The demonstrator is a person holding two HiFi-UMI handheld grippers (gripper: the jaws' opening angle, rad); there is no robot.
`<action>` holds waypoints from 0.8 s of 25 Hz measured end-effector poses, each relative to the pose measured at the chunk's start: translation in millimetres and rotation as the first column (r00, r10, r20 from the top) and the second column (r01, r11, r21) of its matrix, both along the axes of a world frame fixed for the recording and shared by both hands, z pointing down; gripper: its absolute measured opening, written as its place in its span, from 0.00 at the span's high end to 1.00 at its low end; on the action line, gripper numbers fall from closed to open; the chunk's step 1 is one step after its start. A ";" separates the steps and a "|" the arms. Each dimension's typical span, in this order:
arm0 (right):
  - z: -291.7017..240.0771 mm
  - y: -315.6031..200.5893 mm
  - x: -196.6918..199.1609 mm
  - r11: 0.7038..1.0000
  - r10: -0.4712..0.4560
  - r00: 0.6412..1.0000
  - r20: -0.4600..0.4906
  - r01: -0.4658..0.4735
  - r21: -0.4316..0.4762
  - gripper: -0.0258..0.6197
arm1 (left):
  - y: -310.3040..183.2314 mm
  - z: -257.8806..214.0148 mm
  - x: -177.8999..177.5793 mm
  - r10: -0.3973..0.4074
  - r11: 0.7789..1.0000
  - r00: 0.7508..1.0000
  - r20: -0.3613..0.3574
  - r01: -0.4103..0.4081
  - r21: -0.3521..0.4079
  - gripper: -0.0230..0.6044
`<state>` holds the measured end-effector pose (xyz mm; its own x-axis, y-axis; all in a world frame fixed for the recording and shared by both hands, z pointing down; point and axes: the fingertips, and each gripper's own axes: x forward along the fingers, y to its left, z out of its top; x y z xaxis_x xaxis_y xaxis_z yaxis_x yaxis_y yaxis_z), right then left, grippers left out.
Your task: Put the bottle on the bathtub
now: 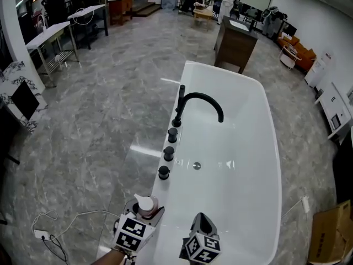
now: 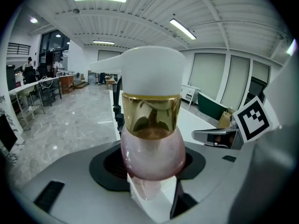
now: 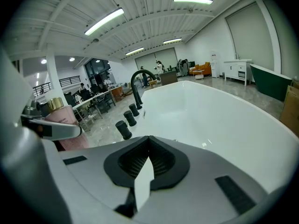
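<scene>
The bottle (image 2: pixel 152 143), pink with a gold collar and a white pump cap, is grasped upright by the left gripper (image 2: pixel 152 174). Its rounded body is clamped between the jaws. In the head view it is held at the 7 o'clock corner of the bathtub (image 1: pixel 273 148), just outside the near left rim and not yet set down.

The right gripper (image 3: pixel 145 160) is clenched on nothing, its jaws pressed together. It is held over the basin at the bottle's 3 o'clock.

The step in hand is judged to be the carry to the rim, with the placing still to be done.

- A flat, bare stretch of rim should be chosen. One is seen at the bottle's 12 o'clock, short of the three knobs (image 1: pixel 168 153) and the faucet (image 1: pixel 199 101).
- The bottle should be kept upright and lowered until its base is fully borne by the rim. Only then should the jaws be released.
- The rim looks narrow and glossy, so the base should be centred on it. Otherwise the bottle may slip into the basin or onto the floor.
- The pump cap makes the bottle top-heavy, so the jaws should be drawn straight back without brushing it.
</scene>
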<state>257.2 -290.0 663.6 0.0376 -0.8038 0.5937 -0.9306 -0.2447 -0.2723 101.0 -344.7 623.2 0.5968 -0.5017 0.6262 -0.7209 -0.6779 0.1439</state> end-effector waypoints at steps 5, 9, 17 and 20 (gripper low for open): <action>2.1 -15.2 5.5 1.000 0.008 1.000 0.004 -0.008 0.009 0.92 | -21.6 -3.4 7.4 -0.012 1.000 1.000 -0.009 0.012 0.023 0.58; 9.3 -18.6 7.6 1.000 0.014 1.000 0.012 -0.014 -0.002 0.92 | -32.6 0.5 14.8 -0.011 1.000 1.000 -0.010 0.011 0.028 0.58; 28.3 -10.9 17.5 0.999 0.042 0.999 0.029 -0.041 -0.034 0.92 | -53.9 13.4 27.0 -0.017 0.999 1.000 -0.001 0.017 0.046 0.59; 36.7 -2.9 22.6 0.997 0.057 0.998 0.031 -0.055 -0.054 0.92 | -60.0 18.9 28.2 -0.022 0.999 1.000 0.004 0.022 0.046 0.58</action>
<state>279.7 -292.9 700.3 0.0614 -0.7682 0.6372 -0.9060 -0.3109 -0.2874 129.2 -404.8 642.1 0.5826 -0.5428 0.6049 -0.7362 -0.6677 0.1100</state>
